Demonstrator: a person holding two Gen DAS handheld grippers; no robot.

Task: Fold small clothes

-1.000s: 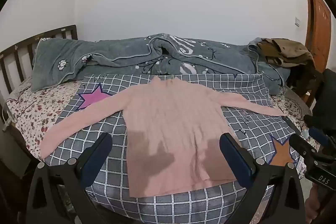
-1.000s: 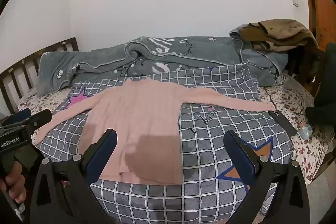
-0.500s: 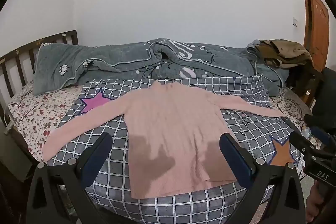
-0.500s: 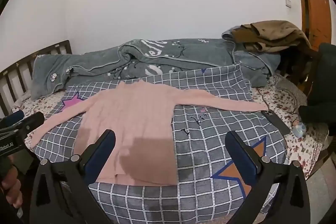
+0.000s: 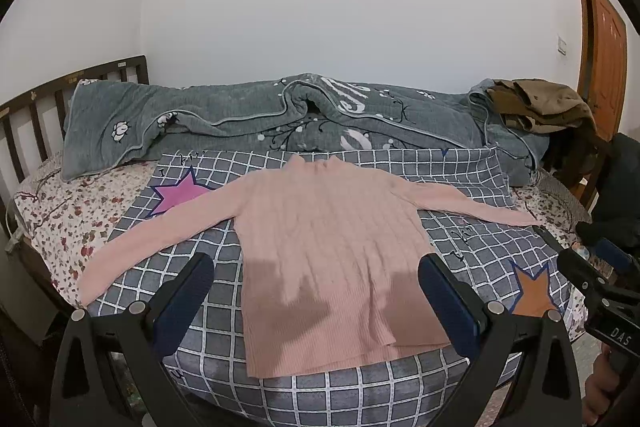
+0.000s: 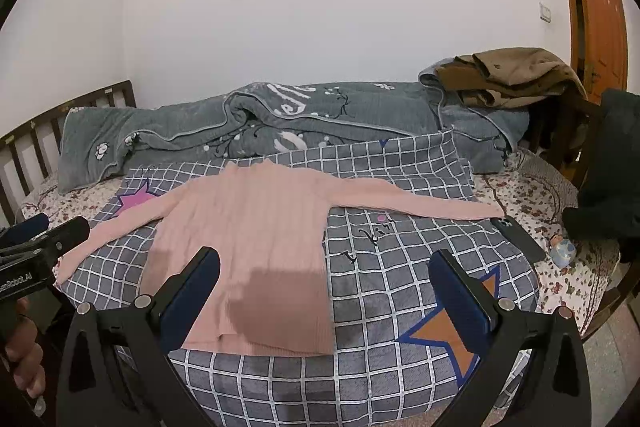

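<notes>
A pink ribbed sweater (image 5: 328,247) (image 6: 248,247) lies flat on a grey checked blanket (image 5: 460,171) (image 6: 400,267), both sleeves spread out to the sides. My left gripper (image 5: 314,273) hovers open above the sweater's lower half, nothing between its fingers. My right gripper (image 6: 324,271) is open too, held over the sweater's right hem corner and the bare blanket beside it. Both hang well above the cloth and cast shadows on it.
A rumpled grey quilt (image 5: 280,115) runs along the back of the bed, with brown clothes (image 5: 540,103) piled at its right end. A dark phone (image 6: 518,239) and a small blue item (image 6: 562,251) lie near the right sleeve's tip. A wooden headboard (image 5: 36,111) stands left, a door (image 6: 596,19) right.
Both grippers have drawn back and up a little from the bed, so the sweater sits slightly lower and farther in each view. The sweater itself has not moved.
</notes>
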